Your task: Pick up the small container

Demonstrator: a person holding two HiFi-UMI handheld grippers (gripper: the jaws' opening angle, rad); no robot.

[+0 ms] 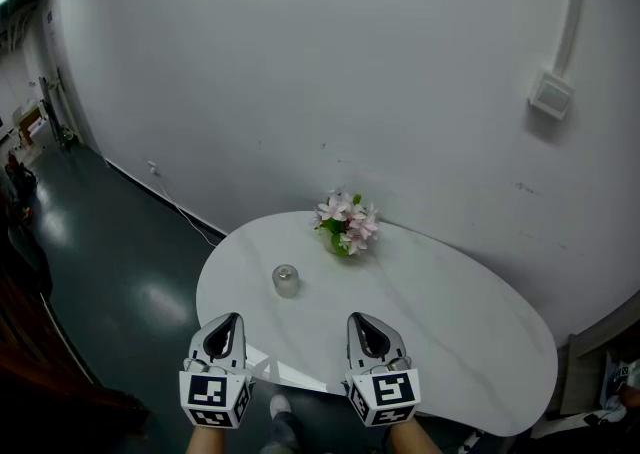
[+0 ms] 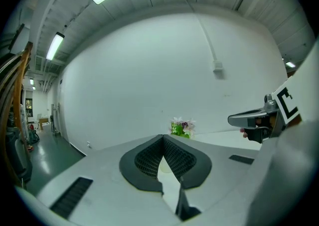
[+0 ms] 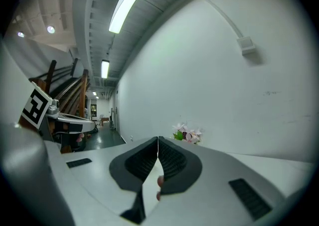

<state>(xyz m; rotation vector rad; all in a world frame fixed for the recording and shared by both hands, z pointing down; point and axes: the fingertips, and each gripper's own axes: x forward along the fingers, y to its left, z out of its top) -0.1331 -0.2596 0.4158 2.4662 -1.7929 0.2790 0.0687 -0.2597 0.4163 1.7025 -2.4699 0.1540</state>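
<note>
A small clear container point(image 1: 286, 280) with a grey lid stands on the round white table point(image 1: 450, 322), left of its middle. My left gripper point(image 1: 228, 320) hovers at the table's near edge, just below and left of the container, jaws shut and empty. My right gripper point(image 1: 362, 322) sits beside it over the near edge, right of the container, also shut with nothing held. In the left gripper view the closed jaws point(image 2: 163, 138) point toward the flowers point(image 2: 181, 127) and the container is hidden behind them. In the right gripper view the shut jaws point(image 3: 158, 140) also meet tip to tip.
A small vase of pink flowers point(image 1: 346, 224) stands at the table's far edge by the white wall point(image 1: 300, 62). Dark green floor point(image 1: 110, 272) lies to the left. A wall box with conduit point(image 1: 551, 94) is up right. Stairs point(image 3: 70, 90) rise at the left in the right gripper view.
</note>
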